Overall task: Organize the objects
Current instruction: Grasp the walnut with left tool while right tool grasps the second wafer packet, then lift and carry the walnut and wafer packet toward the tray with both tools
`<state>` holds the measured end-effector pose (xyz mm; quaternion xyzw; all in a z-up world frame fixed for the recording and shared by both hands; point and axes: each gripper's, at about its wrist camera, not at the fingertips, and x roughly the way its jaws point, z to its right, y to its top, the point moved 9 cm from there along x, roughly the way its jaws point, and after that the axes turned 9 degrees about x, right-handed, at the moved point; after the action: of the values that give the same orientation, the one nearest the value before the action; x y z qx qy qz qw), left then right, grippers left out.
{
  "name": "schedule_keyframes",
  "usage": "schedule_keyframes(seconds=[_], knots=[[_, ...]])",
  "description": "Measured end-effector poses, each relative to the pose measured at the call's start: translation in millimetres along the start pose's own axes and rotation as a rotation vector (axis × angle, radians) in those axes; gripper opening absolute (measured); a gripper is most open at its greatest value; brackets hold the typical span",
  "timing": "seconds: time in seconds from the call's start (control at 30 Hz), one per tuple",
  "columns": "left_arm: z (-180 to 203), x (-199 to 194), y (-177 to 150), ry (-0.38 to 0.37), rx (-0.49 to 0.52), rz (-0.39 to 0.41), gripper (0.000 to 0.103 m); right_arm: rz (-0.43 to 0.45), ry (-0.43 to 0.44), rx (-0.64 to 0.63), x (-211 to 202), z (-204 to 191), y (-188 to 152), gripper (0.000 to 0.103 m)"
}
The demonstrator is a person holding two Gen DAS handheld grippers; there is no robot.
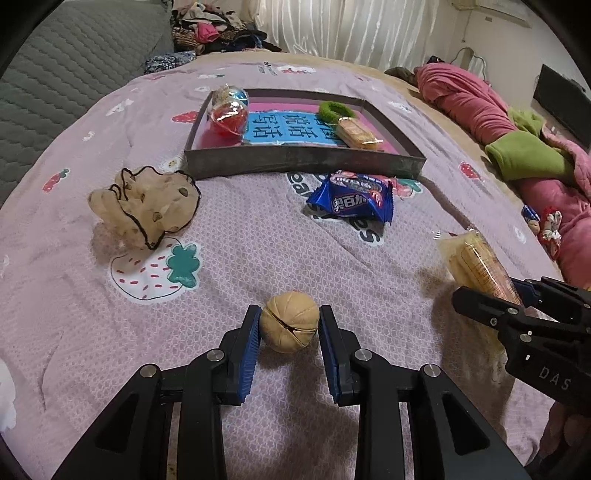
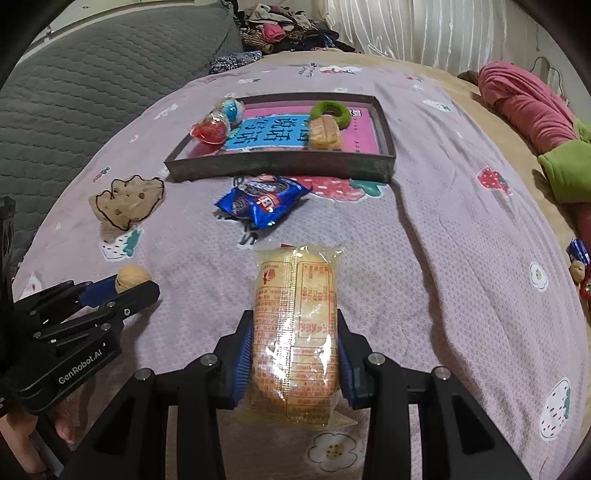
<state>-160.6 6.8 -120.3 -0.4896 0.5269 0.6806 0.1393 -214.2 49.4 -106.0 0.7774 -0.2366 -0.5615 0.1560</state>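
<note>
My left gripper (image 1: pixel 290 325) is shut on a tan walnut (image 1: pixel 289 322), low over the purple bedspread; it also shows in the right wrist view (image 2: pixel 131 282). My right gripper (image 2: pixel 295 332) is shut on a yellow wrapped cake packet (image 2: pixel 295 332), seen at the right in the left wrist view (image 1: pixel 476 266). A shallow dark tray (image 1: pixel 303 162) lies ahead and holds a red capsule (image 1: pixel 229 118), a blue capsule (image 1: pixel 236 95), a green ring (image 1: pixel 334 110) and a wrapped biscuit (image 1: pixel 356 133).
A blue Oreo packet (image 1: pixel 352 199) lies in front of the tray. A beige scrunchie (image 1: pixel 147 203) lies to the left. Pink and green bedding (image 1: pixel 517 147) is piled on the right, clothes (image 1: pixel 218 29) at the far end, a grey headboard (image 1: pixel 55 74) on the left.
</note>
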Motion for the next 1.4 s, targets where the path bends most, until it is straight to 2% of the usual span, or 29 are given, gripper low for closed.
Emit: schedule_keyframes(seconds=[0.43,1.4], knots=[[0.6,-35.7,19.1,-0.004,-0.006,0.065,0.031,0.063,0.008,-0.014,-29.2,-18.4,16.3,0.039],[-1.2,-119.1,80.3,0.048,0.030,0.203,0.031,0.221,0.011,-0.050,-113.1,-36.8,62.9,0.039]])
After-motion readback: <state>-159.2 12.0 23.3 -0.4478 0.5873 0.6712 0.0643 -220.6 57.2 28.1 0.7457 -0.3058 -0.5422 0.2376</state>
